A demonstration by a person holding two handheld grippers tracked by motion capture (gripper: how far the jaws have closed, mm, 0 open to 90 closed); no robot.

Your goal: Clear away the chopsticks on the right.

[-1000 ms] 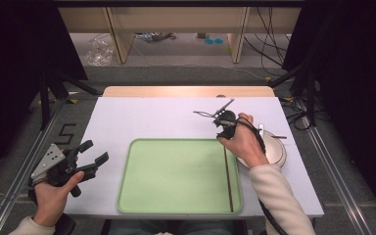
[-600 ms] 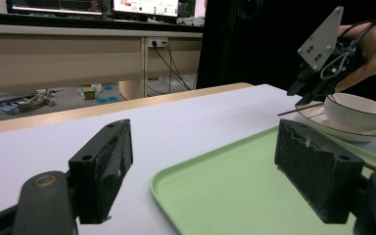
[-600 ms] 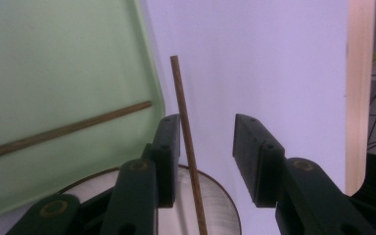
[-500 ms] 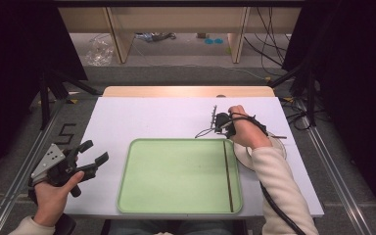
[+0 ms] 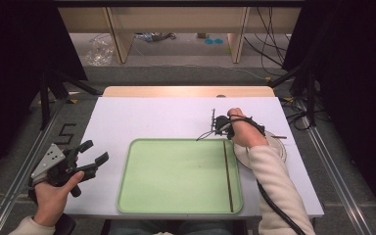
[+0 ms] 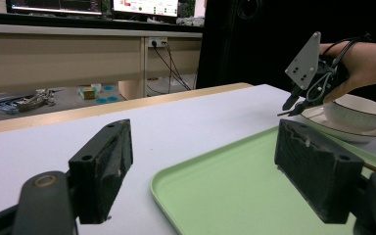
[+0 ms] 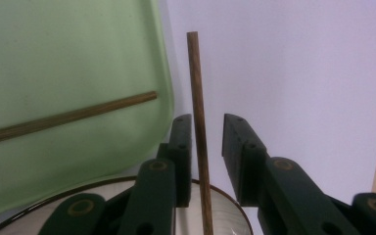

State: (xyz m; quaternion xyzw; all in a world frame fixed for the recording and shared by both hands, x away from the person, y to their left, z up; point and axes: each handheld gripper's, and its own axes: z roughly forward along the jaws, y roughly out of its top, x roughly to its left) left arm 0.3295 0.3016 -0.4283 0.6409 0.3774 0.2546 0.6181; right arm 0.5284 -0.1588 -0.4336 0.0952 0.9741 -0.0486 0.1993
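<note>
Right gripper [image 5: 214, 123] has moved farther from tray [image 5: 176, 205], straddling chopstick [image 7: 198, 127].

Left hand [image 5: 54, 196] at the near left, holding the left gripper [image 5: 94, 152] level, pointing forward and right, its 2 jaws spread wide with nothing between them; the left gripper view shows the gap clearly. Right forearm in a cream sleeve reaches forward at the right. Right hand [image 5: 245, 132] grips the right gripper [image 5: 214, 128], aimed leftward and down, jaws partly apart. Cable trails back along the right arm.
</note>
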